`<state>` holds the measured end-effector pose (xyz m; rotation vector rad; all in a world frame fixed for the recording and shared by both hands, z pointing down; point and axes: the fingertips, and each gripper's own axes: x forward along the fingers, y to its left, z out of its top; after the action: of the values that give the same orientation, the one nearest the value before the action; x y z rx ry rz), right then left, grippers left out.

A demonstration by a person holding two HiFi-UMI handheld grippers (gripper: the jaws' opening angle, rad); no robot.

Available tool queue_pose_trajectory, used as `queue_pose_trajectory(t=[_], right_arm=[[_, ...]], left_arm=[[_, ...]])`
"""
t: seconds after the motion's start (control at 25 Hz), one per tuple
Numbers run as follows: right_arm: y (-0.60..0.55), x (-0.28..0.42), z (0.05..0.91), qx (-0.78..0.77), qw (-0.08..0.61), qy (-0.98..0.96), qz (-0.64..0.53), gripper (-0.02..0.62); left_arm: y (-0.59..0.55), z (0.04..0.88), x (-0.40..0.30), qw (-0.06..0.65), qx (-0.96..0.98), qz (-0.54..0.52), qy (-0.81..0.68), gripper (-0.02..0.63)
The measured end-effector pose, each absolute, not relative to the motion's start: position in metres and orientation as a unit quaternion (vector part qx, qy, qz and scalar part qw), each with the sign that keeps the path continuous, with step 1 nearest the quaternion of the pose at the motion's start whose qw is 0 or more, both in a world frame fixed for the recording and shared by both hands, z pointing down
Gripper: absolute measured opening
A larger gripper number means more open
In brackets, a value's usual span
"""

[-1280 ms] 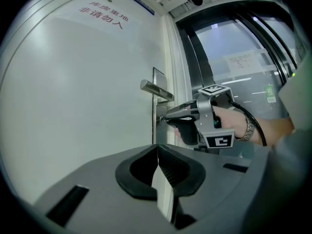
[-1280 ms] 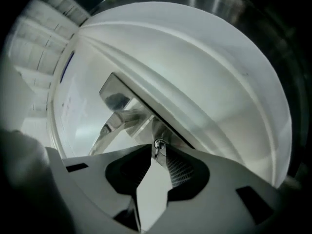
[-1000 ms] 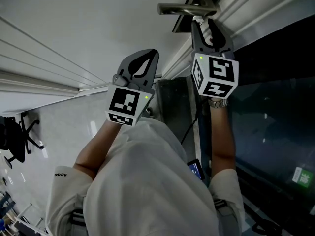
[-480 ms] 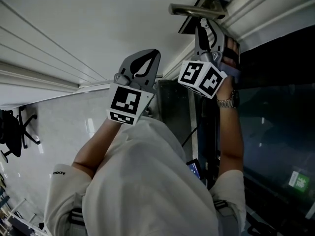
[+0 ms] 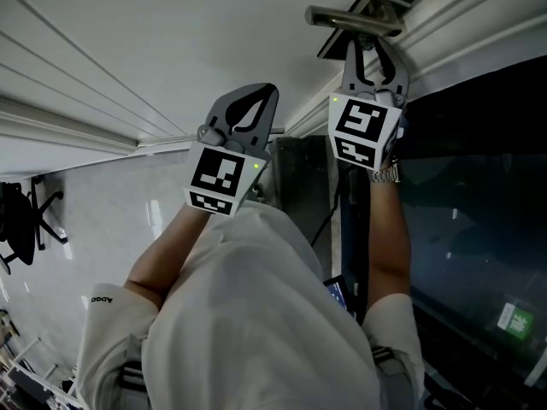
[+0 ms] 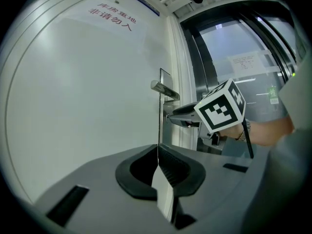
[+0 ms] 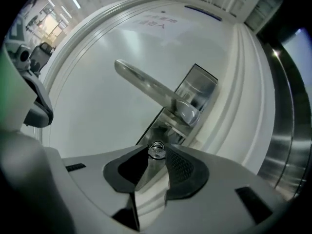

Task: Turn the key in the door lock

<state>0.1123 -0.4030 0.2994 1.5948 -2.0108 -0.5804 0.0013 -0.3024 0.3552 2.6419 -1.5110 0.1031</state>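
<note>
A white door [image 5: 171, 49] carries a metal lever handle [image 5: 355, 20] on a lock plate [image 7: 195, 91]. In the right gripper view the handle [image 7: 146, 89] runs up to the left, and a small silver key [image 7: 156, 150] sticks out of the lock just below it. My right gripper [image 5: 369, 49] reaches up under the handle. Its jaws have just been closing, and its tips [image 7: 157, 152] pinch the key's round head. My left gripper [image 5: 256, 96] hangs shut and empty in front of the door, left of the handle; its pads meet in a line [image 6: 157, 152].
A dark glass panel [image 5: 479, 186] in a metal frame stands right of the door. Red characters [image 6: 112, 16] are printed high on the door. An office chair [image 5: 26, 229] stands far left on the pale floor. The person's white shirt [image 5: 256, 331] fills the lower head view.
The right gripper's marker cube rolled to a tilt half a second ago and now sits squarer again, still under the handle. The left gripper has stayed put.
</note>
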Motion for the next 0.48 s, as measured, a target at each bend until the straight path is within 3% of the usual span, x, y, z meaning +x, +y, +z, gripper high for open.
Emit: queue_pose_trajectory(t=[0.24,0.48], right_arm=[[-0.398,0.111,0.299,0.599,0.237,-0.726,-0.241,0.109],[-0.359,0.107,0.324,0.601,0.130,-0.770,-0.171,0.110]], left_arm=[[-0.300,0.360,0.002,0.051,0.868,0.038,-0.493,0.011],[-0.299,0.379,-0.007,0.045,0.859,0.046,-0.508,0.011]])
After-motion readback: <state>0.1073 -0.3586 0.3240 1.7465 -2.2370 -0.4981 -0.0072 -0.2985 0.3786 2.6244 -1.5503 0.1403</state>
